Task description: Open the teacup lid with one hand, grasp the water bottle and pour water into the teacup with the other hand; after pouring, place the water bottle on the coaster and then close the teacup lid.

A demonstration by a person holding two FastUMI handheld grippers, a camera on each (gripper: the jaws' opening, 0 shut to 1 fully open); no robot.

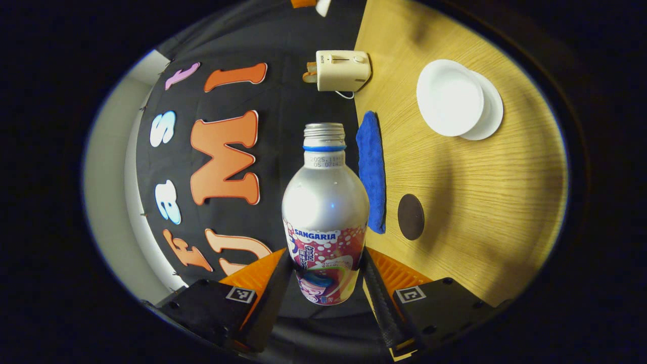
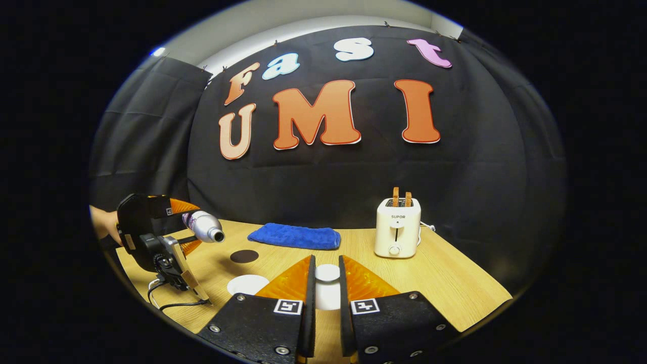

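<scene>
My left gripper is shut on a silver water bottle with its cap off. In the right gripper view that same left gripper holds the water bottle tipped nearly level, with the mouth pointing right, above the table's left side. Lower and to the right of the mouth stands the open white teacup, which is the white teacup on its saucer in the left gripper view. A dark round coaster lies on the table behind it. My right gripper is shut on the white teacup lid.
A folded blue cloth lies near the back wall. A cream toaster with toast in it stands at the back right. A hand holds the left gripper, and a cable trails on the wooden table.
</scene>
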